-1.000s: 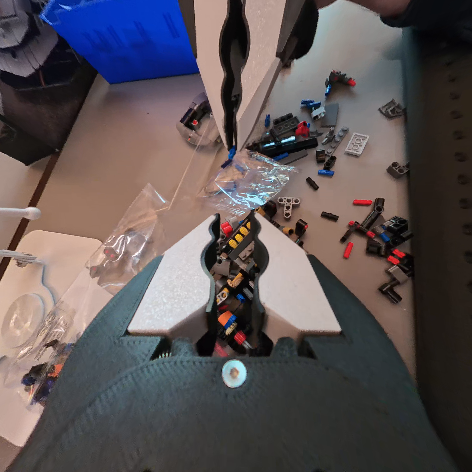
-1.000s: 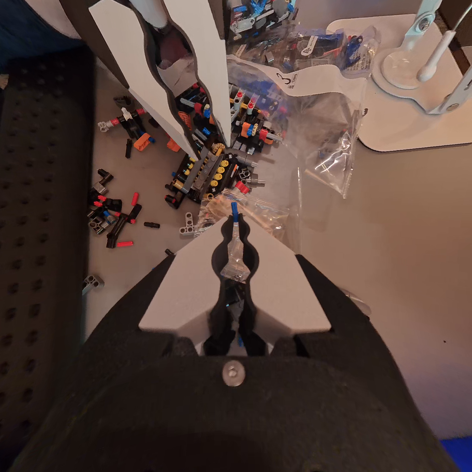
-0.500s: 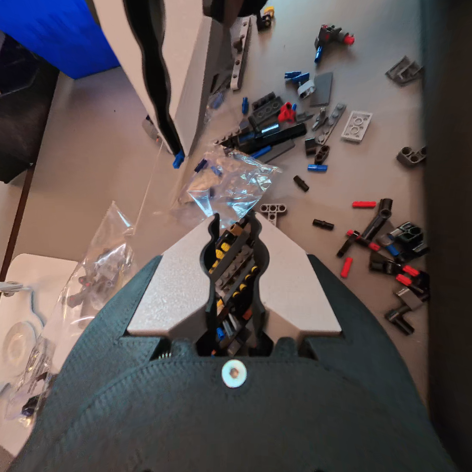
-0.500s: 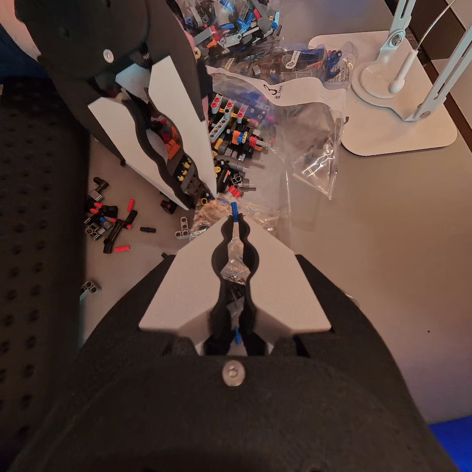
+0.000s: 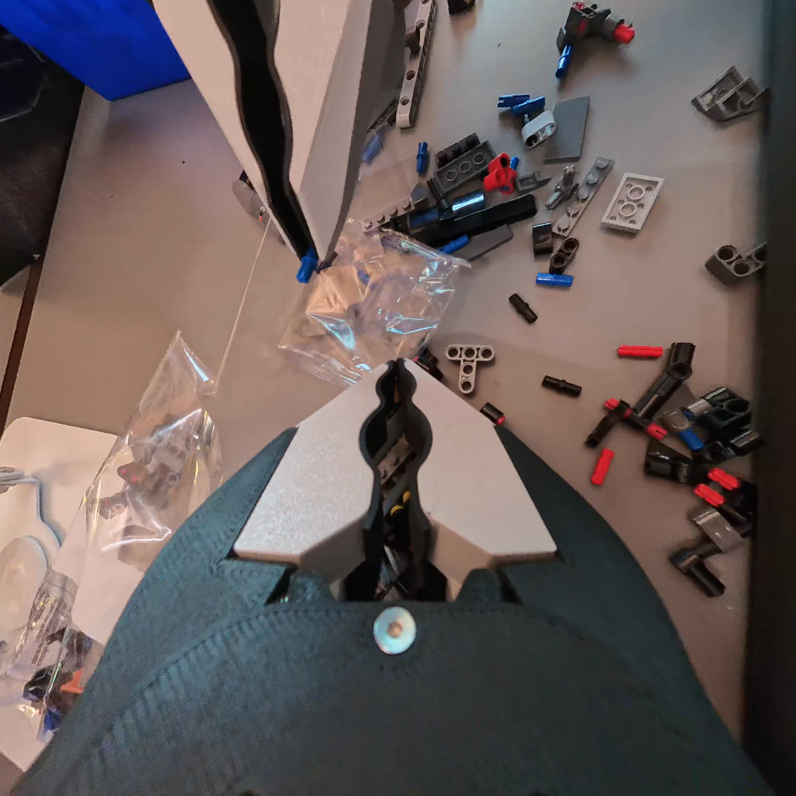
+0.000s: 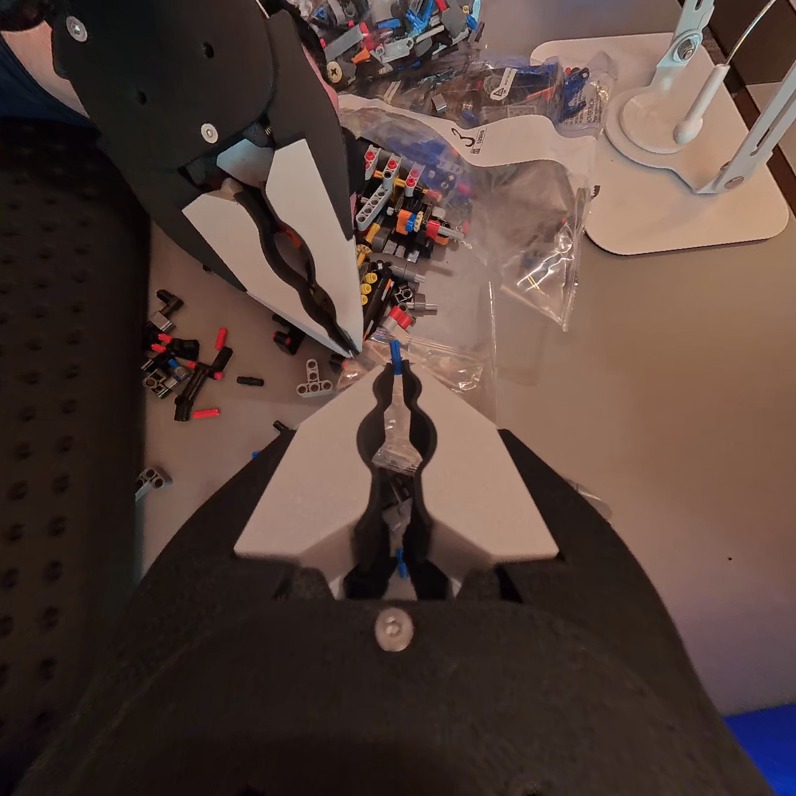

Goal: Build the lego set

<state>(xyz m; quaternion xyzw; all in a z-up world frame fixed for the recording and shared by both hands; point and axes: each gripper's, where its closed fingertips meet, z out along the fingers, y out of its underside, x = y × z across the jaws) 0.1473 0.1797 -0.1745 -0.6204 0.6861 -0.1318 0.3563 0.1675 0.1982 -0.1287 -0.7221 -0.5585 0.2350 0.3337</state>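
My right gripper (image 6: 396,368) is shut on a small blue pin (image 6: 394,352) that sticks out past its tips. It hovers over a crumpled clear bag (image 6: 448,366). In the left wrist view it comes down from the top (image 5: 311,257) with the pin (image 5: 306,268) at its tips. My left gripper (image 5: 396,364) has its jaws closed together. The partly built lego assembly (image 6: 400,224), black and grey with yellow and red pins, lies right beside and under it, and shows through the finger gaps (image 5: 394,465). I see nothing clamped between its tips (image 6: 351,351).
Loose black, red, blue and grey pieces (image 5: 646,409) lie scattered on the table, with a grey T-piece (image 5: 469,364). Clear bags (image 5: 150,452) and full part bags (image 6: 495,86) lie around. A white stand base (image 6: 689,206), a blue bin (image 5: 107,43) and a black dotted mat (image 6: 64,344) border the area. The left gripper's tips are roughly 6 cm from the right gripper's.
My left gripper's jaws have closed from wide apart to shut over the assembly. The two grippers have drawn closer together. The right one still holds the blue pin.
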